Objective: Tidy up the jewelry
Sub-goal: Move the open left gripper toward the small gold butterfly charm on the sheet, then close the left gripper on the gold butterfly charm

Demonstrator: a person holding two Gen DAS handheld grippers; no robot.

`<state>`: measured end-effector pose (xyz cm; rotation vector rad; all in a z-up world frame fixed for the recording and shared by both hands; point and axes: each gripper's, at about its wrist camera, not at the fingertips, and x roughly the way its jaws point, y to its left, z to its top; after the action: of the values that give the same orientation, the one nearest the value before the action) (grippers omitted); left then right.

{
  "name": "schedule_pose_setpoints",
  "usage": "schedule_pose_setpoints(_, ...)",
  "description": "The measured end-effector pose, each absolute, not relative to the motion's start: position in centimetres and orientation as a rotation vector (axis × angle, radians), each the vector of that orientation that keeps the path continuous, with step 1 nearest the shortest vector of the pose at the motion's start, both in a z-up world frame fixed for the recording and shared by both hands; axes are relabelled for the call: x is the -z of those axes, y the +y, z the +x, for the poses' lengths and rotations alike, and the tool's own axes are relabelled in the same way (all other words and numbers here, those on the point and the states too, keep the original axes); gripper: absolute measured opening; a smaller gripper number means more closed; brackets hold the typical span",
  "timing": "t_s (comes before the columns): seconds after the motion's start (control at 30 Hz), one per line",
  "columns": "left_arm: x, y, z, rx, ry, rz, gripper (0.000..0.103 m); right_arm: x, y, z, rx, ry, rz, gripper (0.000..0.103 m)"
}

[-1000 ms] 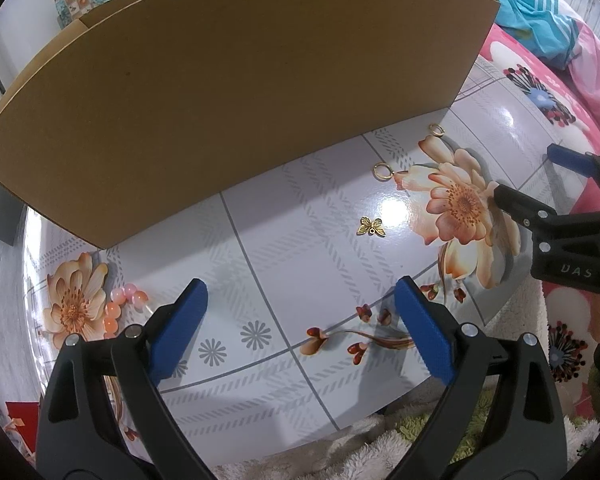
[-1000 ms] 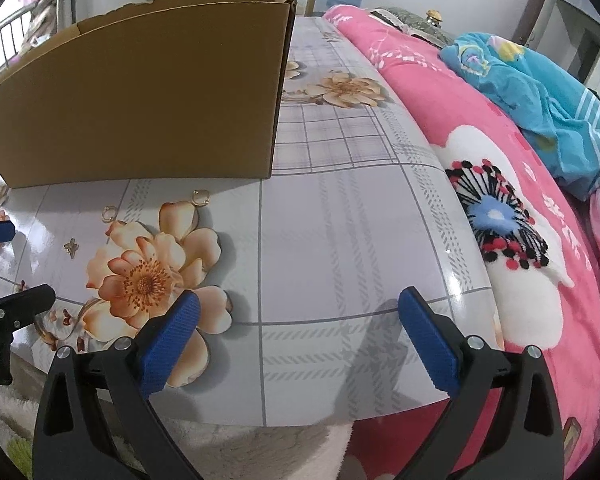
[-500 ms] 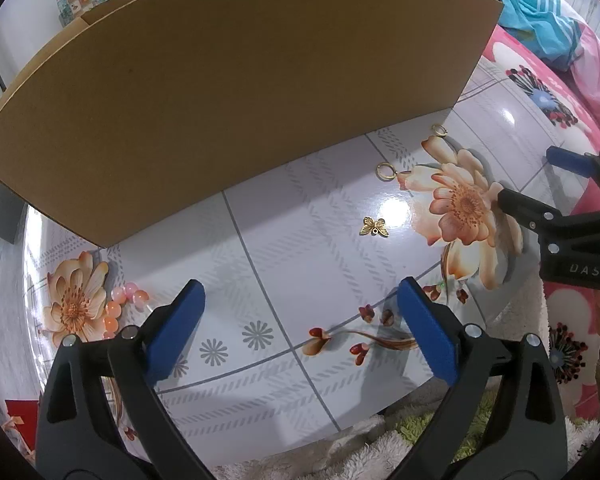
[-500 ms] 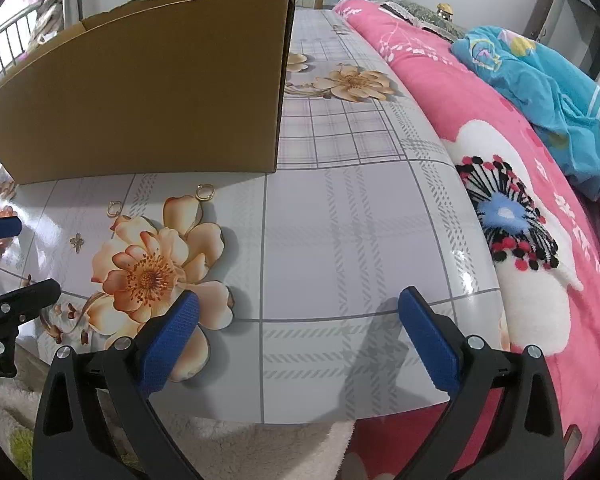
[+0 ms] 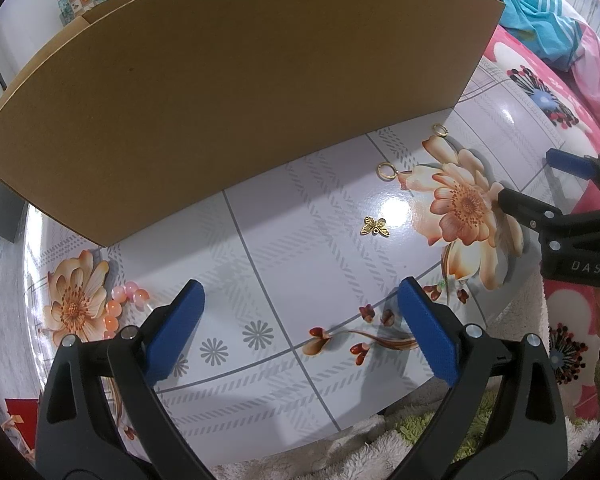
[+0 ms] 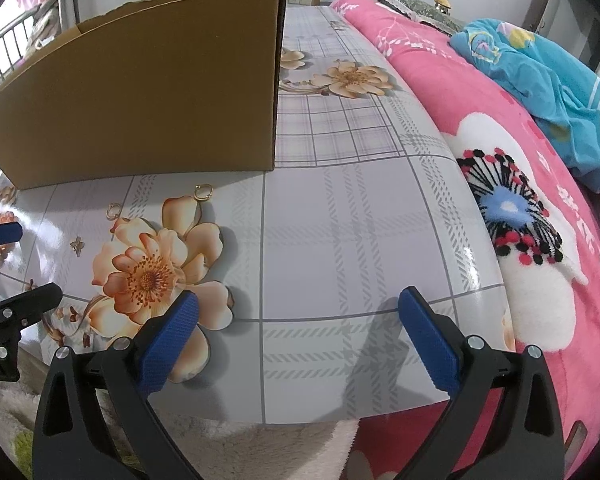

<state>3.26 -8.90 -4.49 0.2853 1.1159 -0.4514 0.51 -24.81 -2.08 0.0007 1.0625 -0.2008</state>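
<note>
A gold butterfly charm (image 5: 375, 227) lies on the flowered table (image 5: 284, 240), ahead and right of my open, empty left gripper (image 5: 300, 300). Two gold rings lie beyond it: one (image 5: 386, 170) near the box, another (image 5: 439, 129) further right. A pink bead bracelet (image 5: 120, 304) lies left of my left fingers, partly hidden. In the right wrist view the charm (image 6: 77, 245) and the rings (image 6: 114, 210) (image 6: 203, 192) lie far left of my open, empty right gripper (image 6: 298, 312). The right gripper also shows in the left wrist view (image 5: 540, 184).
A large cardboard box (image 5: 228, 80) stands along the back of the table, also in the right wrist view (image 6: 148, 100). A pink bed cover (image 6: 520, 200) with a blue blanket (image 6: 540, 80) lies to the right. A shaggy rug (image 5: 380, 440) is below the table's front edge.
Both grippers have drifted slightly; the view of the table shifts a little. The jewelry has not moved and both grippers stay open.
</note>
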Motion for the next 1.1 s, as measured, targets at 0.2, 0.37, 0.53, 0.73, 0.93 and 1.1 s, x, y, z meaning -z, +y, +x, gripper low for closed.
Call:
schedule_pose_setpoints(0.2, 4.5, -8.8, 3.3, 0.463, 1.109, 0.287, 0.094, 2.1, -24.8, 0.6, 0.201, 1.071, 0.003, 0.097)
schedule_pose_setpoints(0.37, 4.3, -7.5, 3.5, 0.506, 1.060, 0.255, 0.094, 1.6, -24.0, 0.2, 0.201, 1.035, -0.030, 0.097)
schedule_pose_setpoints(0.53, 2.6, -6.1, 2.7, 0.575, 0.919, 0.224, 0.094, 0.7, -23.7, -0.4, 0.165, 0.972, 0.011, 0.097)
schedule_pose_setpoints(0.73, 1.3, -6.4, 1.9, 0.697, 0.843, 0.237, 0.069, 0.0, -22.9, -1.2, 0.090, 0.912, 0.012, 0.092)
schedule_pose_setpoints(0.93, 2.0, -7.8, 1.8, 0.787, 0.877, 0.285, 0.040, 0.0, -21.6, -1.6, 0.014, 0.896, 0.001, 0.085)
schedule_pose_setpoints(1.1, 2.7, -8.6, 2.3, 0.829, 0.912, 0.331, 0.023, -0.1, -21.6, -1.7, -0.017, 0.885, 0.015, 0.084)
